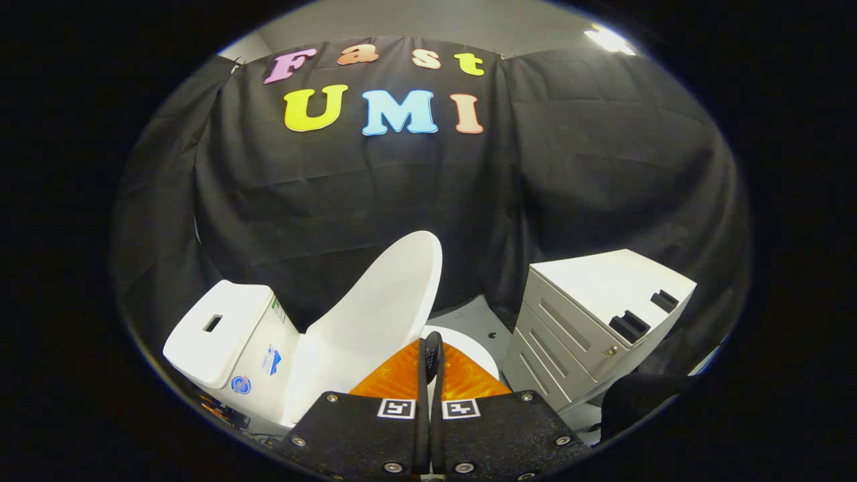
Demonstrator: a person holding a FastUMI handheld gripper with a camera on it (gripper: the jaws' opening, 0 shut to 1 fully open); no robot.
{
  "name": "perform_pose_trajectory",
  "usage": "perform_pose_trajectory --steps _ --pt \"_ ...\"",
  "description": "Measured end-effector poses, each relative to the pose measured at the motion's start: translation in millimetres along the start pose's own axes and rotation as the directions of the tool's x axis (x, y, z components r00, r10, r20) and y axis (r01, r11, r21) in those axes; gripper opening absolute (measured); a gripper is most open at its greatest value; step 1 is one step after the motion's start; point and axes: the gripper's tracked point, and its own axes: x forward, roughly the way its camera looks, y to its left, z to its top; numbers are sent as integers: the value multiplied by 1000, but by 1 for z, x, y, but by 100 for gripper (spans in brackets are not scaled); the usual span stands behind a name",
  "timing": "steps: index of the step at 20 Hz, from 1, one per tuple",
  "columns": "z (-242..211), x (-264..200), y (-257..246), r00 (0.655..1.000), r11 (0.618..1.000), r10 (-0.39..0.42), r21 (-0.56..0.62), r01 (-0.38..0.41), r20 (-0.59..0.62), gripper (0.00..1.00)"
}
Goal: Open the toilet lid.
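Gripper (430, 348) fingers pressed together, nothing between them, tips just short of the toilet bowl rim (469, 343). Toilet lid (375, 314) raised, tilted back toward the tank (221, 331). White drawer cabinet (596, 314) beside the bowl, against the black cloth wall (348, 201).

The grey floor (469, 311) carries the toilet (268, 355), a white drawer cabinet (589, 321), and perhaps cables.

Stickers on the toilet tank (268, 348), none of them legible.
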Motion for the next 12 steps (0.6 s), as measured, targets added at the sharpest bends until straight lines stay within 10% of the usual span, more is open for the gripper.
perform_pose_trajectory --steps 12 --pt "41 -28 61 996 993 37 -118 -28 81 0"
